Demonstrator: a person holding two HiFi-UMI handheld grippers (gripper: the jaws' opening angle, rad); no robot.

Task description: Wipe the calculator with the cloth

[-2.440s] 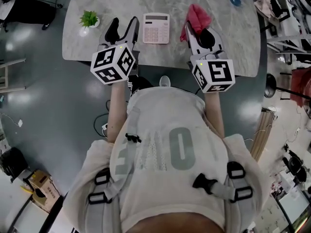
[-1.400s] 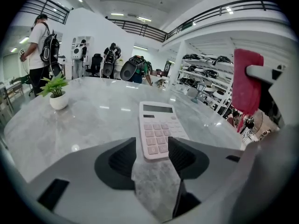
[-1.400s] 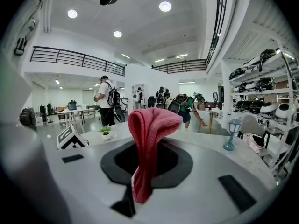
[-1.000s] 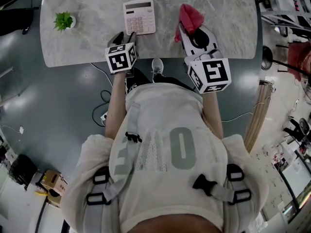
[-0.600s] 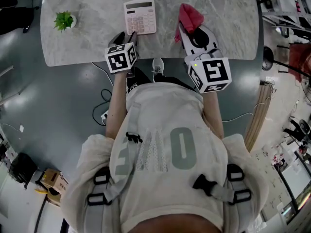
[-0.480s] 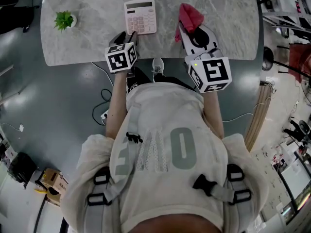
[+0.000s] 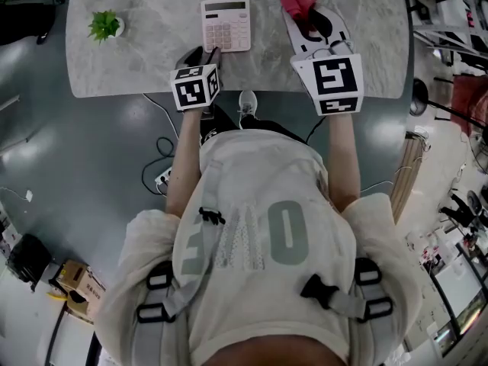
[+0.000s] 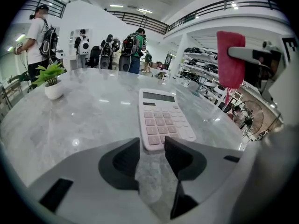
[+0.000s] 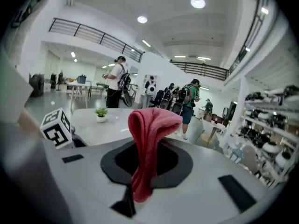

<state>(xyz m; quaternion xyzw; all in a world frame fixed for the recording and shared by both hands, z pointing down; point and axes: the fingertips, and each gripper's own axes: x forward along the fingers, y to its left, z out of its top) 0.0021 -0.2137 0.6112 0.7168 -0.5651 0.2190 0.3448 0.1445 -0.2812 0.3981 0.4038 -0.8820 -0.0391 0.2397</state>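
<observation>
A small green plant in a white pot (image 7: 105, 26) stands far left on the grey marble table (image 7: 145, 67). The left gripper (image 8: 152, 144) points down at the near edge of the pale pink plastic calculator (image 7: 226, 24). Its jaws are closing with only bare tabletop between them. The calculator looks light and stiff and will probably skate on the smooth stone, so pin it by that near rim, clear of the keys. To the right, the right gripper (image 9: 148, 157) is clamped on the soft red cloth (image 9: 152, 125), raised off the table. The cloth's limp fold should mould to the keys.
</observation>
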